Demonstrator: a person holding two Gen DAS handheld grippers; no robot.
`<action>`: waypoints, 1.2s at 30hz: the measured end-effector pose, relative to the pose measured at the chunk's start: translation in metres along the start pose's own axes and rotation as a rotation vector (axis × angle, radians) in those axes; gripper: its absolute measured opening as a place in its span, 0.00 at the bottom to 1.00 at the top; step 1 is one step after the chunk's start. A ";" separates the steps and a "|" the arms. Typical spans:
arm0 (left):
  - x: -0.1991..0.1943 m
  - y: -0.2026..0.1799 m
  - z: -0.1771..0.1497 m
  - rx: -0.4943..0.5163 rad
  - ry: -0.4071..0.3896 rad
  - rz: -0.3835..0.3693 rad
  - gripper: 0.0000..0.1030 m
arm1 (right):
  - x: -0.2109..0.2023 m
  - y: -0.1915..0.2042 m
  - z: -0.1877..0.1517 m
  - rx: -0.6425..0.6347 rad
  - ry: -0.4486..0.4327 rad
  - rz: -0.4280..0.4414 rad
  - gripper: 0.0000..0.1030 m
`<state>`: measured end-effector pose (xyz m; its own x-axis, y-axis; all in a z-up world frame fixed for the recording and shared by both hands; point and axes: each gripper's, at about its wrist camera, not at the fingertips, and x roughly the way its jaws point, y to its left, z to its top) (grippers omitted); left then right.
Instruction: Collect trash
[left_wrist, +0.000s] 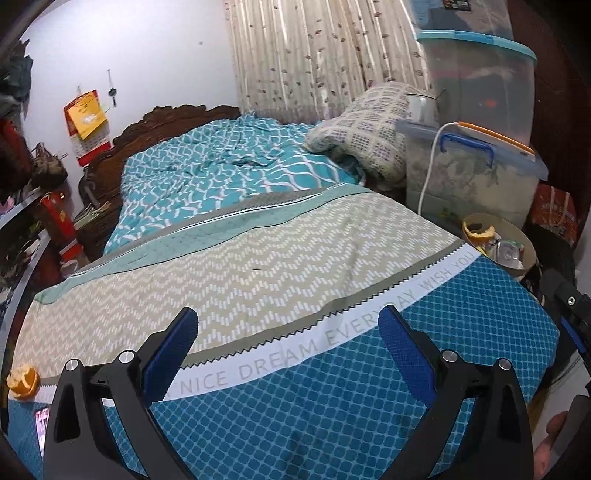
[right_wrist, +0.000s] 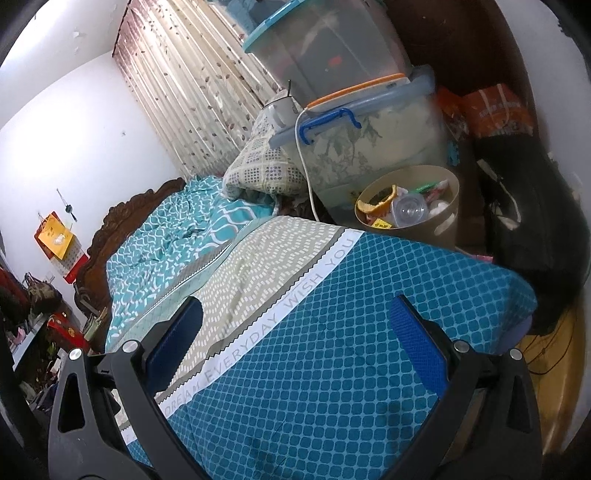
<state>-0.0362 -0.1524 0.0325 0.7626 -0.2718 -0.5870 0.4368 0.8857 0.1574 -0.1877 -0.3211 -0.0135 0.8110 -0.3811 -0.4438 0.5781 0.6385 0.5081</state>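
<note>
An orange peel (left_wrist: 23, 380) lies on the bed cover (left_wrist: 295, 387) at the far left edge of the left wrist view, left of my left gripper (left_wrist: 288, 325), which is open and empty above the bed. A beige waste bin (right_wrist: 443, 225) beside the bed holds orange peel (right_wrist: 376, 205), a clear plastic cup and wrappers; it also shows in the left wrist view (left_wrist: 524, 254). My right gripper (right_wrist: 295, 314) is open and empty over the blue part of the cover (right_wrist: 332, 350), short of the bin.
Stacked plastic storage boxes (right_wrist: 362, 147) with a white cable stand behind the bin. A folded quilt (left_wrist: 369, 129) and a teal duvet (left_wrist: 221, 173) lie further up the bed. A black bag (right_wrist: 528, 229) sits right of the bin. Cluttered shelves (left_wrist: 22, 206) line the left wall.
</note>
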 end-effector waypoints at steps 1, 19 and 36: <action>0.000 0.001 -0.001 -0.005 0.003 0.001 0.92 | -0.001 0.001 0.000 -0.001 -0.005 0.000 0.97; 0.010 -0.011 -0.012 0.043 0.083 -0.031 0.91 | -0.005 -0.006 -0.007 -0.008 -0.007 -0.056 0.97; 0.006 -0.067 -0.022 0.176 0.122 -0.181 0.91 | -0.029 -0.041 -0.009 -0.015 -0.014 -0.160 0.97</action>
<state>-0.0718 -0.2053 0.0009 0.6060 -0.3630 -0.7078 0.6451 0.7449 0.1703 -0.2361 -0.3300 -0.0282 0.7099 -0.4880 -0.5079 0.6987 0.5786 0.4207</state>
